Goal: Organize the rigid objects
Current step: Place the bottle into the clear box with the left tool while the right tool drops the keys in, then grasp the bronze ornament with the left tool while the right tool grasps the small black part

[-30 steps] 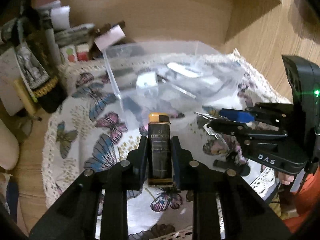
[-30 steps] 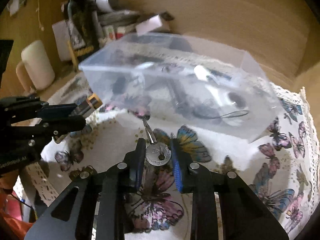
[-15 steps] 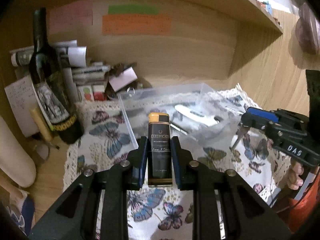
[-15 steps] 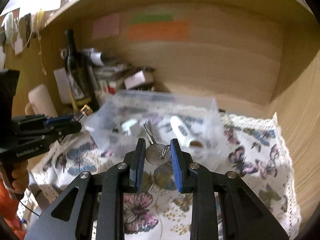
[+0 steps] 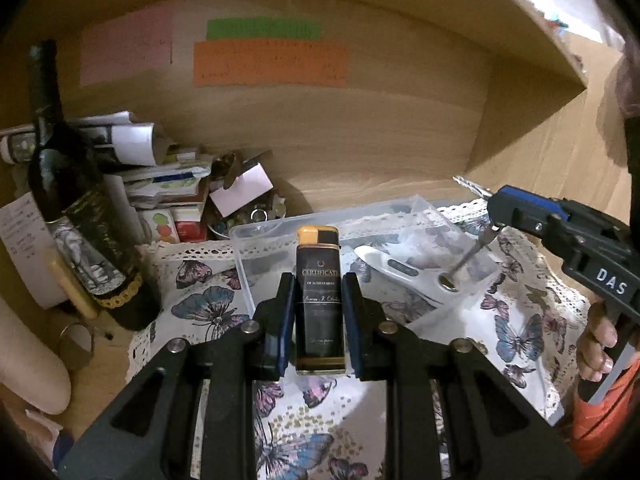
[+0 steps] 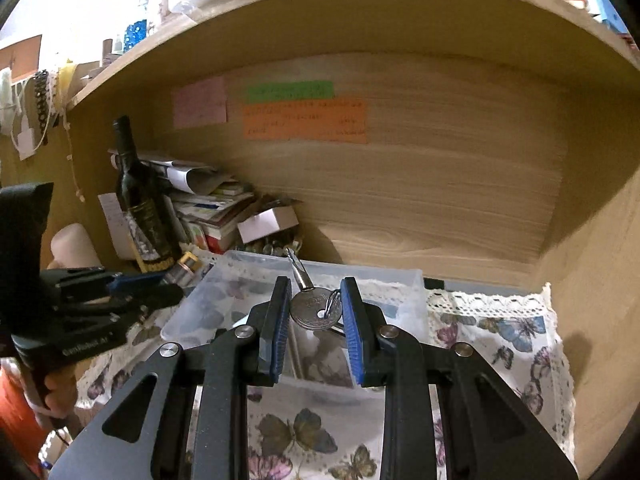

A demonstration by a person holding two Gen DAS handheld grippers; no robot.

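My left gripper [image 5: 319,296] is shut on a black lighter [image 5: 319,296] with an orange top, held upright above the butterfly cloth, in front of a clear plastic box [image 5: 420,204]. My right gripper [image 6: 316,308] is shut on a silver key [image 6: 316,312] with a ring, held above the same clear box [image 6: 400,276]. The right gripper also shows in the left wrist view [image 5: 496,208], above the box's right side, with a second key [image 5: 464,260] hanging from it. The box holds a white oblong object [image 5: 392,266] and other small items.
A dark wine bottle [image 5: 76,204] stands at the left, beside stacked papers and small boxes [image 5: 168,184]. Wooden shelf walls close in the back and right. Coloured notes [image 5: 268,60] stick on the back wall. A butterfly cloth [image 5: 528,328] covers the shelf floor.
Both grippers have risen and pulled back from the clear box, each still holding its object. The views now take in the whole shelf and back wall.
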